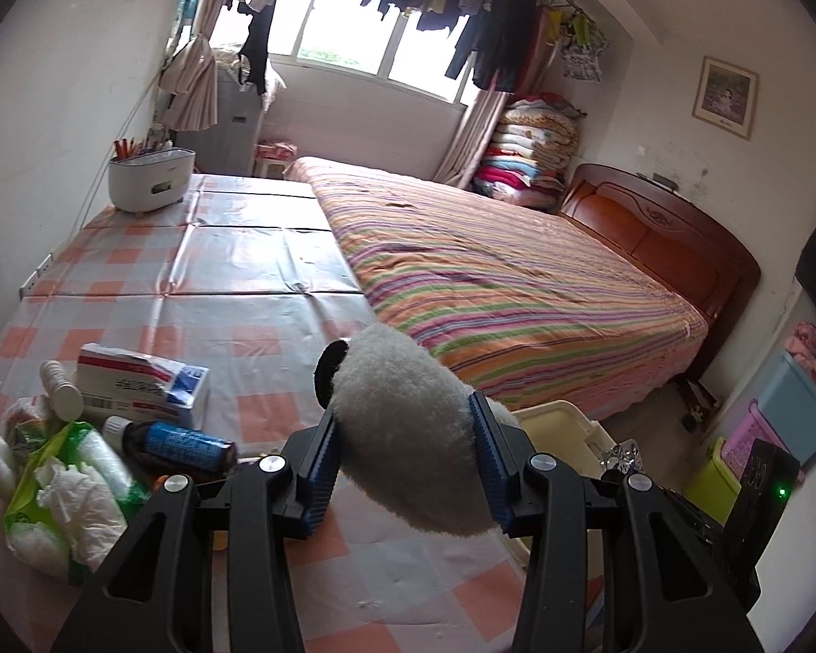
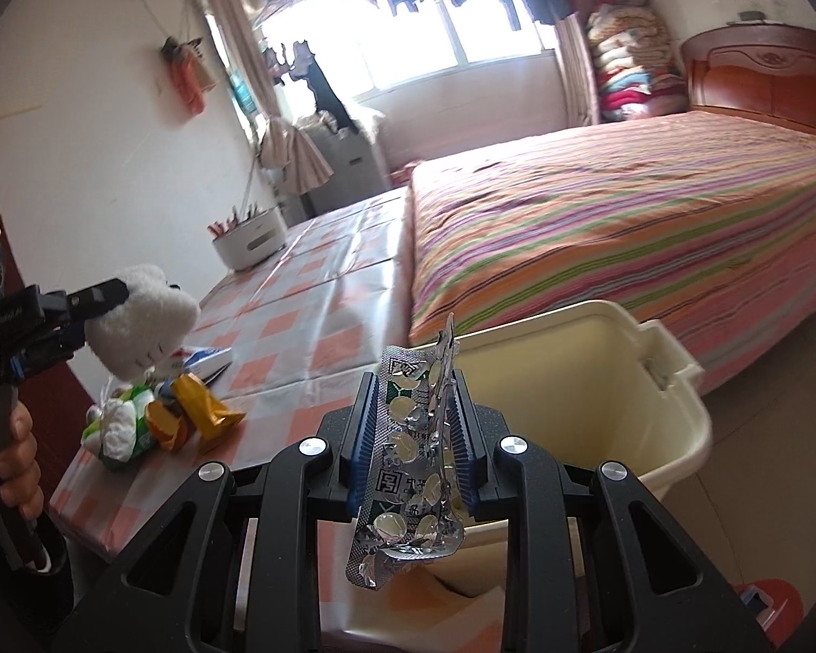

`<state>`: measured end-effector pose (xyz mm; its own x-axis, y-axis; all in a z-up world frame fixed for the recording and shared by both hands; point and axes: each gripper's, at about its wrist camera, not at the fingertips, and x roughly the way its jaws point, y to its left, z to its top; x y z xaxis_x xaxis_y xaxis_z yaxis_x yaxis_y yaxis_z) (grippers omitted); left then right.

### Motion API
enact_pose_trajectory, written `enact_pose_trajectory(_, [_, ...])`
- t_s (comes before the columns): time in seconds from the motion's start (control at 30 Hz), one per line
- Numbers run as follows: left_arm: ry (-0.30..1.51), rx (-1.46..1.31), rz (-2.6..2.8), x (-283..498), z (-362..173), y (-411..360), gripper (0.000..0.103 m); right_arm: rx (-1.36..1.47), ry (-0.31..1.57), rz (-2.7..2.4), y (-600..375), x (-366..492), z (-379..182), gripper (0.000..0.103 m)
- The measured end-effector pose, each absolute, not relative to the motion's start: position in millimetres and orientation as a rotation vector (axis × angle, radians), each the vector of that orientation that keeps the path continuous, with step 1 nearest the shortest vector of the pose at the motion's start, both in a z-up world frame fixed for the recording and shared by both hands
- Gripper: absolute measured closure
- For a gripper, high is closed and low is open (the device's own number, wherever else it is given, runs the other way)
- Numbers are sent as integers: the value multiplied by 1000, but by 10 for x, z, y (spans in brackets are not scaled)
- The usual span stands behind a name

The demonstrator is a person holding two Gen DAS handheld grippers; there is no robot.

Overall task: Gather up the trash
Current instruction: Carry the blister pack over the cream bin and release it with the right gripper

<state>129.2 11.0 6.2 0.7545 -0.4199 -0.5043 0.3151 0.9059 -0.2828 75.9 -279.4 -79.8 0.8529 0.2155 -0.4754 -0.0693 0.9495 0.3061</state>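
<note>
Overhead nothing blocks either hand. Largest nearby, the striped bed (image 1: 506, 272) runs beside the checked table (image 1: 234, 250), with a cream bin (image 2: 582, 381) at the table's edge. Over that table the left gripper (image 1: 402, 451) points gently downward, clenched around a white plush toy (image 1: 408, 424). Beside it the right gripper (image 2: 413, 435) tilts down near the bin's rim, pinching a crumpled blister pack (image 2: 408, 468). Loose trash (image 1: 70, 468) lies on the table's near corner.

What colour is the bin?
Cream bin, shown best in the right wrist view.
</note>
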Motion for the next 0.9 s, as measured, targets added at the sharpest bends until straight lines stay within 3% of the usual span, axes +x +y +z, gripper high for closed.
enact_pose_trajectory(0.9, [648, -155, -526, 1359, -72, -301, 59, 334, 491, -19, -3275, 683, -814, 78])
